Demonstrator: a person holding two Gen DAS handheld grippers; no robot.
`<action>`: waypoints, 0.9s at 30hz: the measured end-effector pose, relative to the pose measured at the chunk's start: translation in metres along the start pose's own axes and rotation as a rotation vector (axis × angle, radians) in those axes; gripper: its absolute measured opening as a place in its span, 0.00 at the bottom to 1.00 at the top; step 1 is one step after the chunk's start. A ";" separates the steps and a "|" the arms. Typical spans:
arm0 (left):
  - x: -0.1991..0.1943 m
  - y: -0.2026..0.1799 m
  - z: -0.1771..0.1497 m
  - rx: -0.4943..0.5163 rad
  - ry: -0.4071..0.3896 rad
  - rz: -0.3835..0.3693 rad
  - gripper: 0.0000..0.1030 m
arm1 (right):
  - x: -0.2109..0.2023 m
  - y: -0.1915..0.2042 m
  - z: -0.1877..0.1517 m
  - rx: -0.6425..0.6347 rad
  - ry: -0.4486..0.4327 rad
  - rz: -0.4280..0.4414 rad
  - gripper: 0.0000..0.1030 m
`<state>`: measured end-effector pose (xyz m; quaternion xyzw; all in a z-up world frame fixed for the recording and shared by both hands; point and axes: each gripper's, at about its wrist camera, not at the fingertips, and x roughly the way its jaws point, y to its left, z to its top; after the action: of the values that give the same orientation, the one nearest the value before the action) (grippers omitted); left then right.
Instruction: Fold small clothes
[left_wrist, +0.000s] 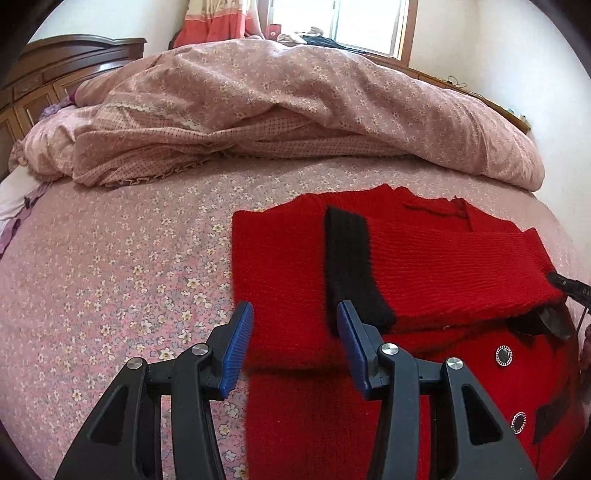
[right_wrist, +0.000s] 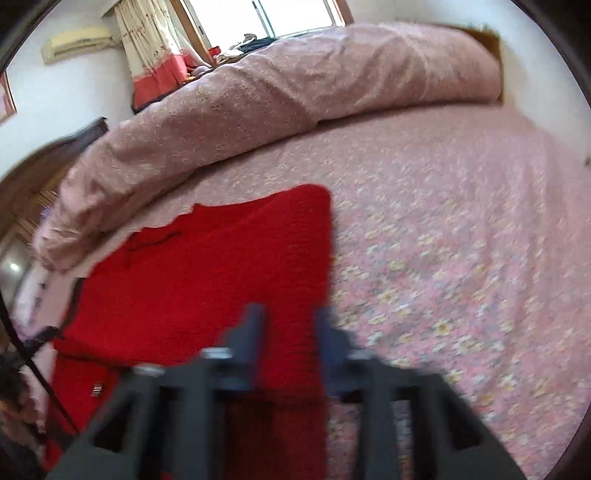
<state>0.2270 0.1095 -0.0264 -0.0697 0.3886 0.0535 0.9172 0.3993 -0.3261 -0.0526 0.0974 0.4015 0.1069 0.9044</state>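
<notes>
A small red knit cardigan (left_wrist: 291, 258) lies on the bed, with both sleeves folded across its body. The black cuff (left_wrist: 351, 266) of one sleeve lies on top, and round metal buttons (left_wrist: 503, 356) show on the front. My left gripper (left_wrist: 295, 332) is open and empty, just above the cardigan's left part, near the cuff. In the right wrist view the picture is blurred; the cardigan (right_wrist: 207, 280) fills the left. My right gripper (right_wrist: 291, 332) is open over the cardigan's right edge, with red knit between its fingers.
The bed has a pink flowered sheet (left_wrist: 110, 266). A rumpled pink quilt (left_wrist: 277, 110) lies along the far side. A dark wooden headboard (left_wrist: 55, 74) stands at the left. A window (left_wrist: 343, 22) and a curtain are behind.
</notes>
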 end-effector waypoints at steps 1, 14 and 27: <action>0.000 0.001 0.000 0.002 -0.001 0.004 0.40 | 0.000 -0.004 0.001 0.018 -0.005 -0.011 0.13; -0.003 0.013 -0.003 -0.032 0.009 0.009 0.40 | -0.004 -0.039 0.001 0.135 -0.003 -0.002 0.47; -0.069 0.034 -0.067 -0.079 0.047 -0.062 0.40 | -0.111 -0.025 -0.079 0.109 -0.021 0.112 0.61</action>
<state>0.1269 0.1287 -0.0259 -0.1194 0.4053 0.0386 0.9055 0.2707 -0.3727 -0.0323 0.1698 0.3912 0.1344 0.8945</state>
